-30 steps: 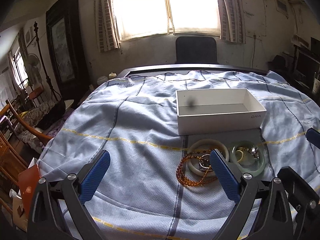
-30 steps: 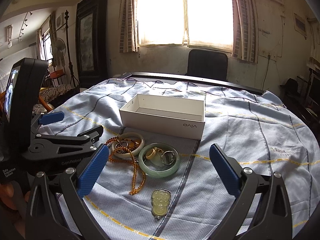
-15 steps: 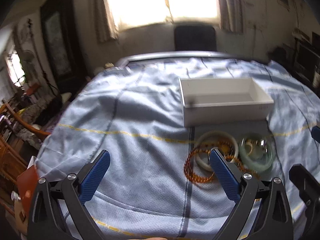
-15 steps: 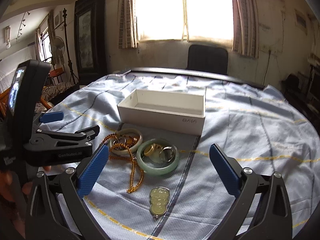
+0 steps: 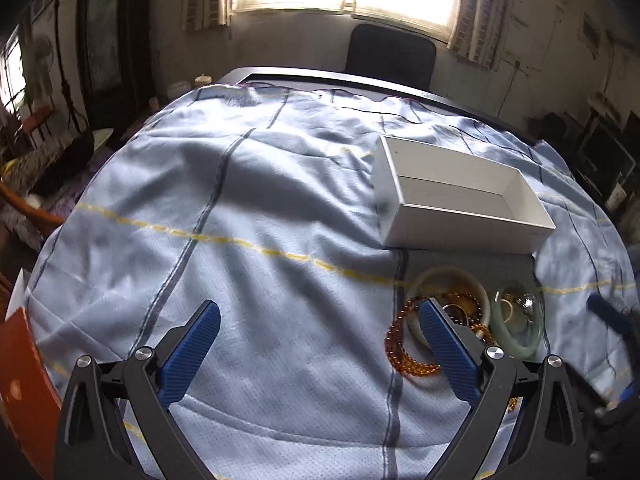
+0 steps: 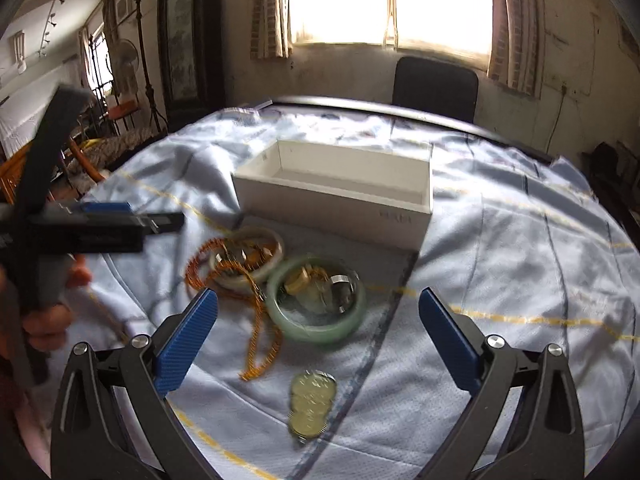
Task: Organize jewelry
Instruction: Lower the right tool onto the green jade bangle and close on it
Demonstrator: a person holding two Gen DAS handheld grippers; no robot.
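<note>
One white box (image 6: 336,196), empty, on blue cloth (image 6: 520,264); just before it two bangles, one cream (image 6: 248,256), one green (image 6: 316,304); one amber bead necklace (image 6: 256,340); one pale pendant (image 6: 310,404). Left tongs (image 5: 316,354), right tongs (image 6: 320,344): both wide, holding nothing

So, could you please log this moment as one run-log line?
left tool: open, empty | right tool: open, above green bangle | white box: empty
</note>
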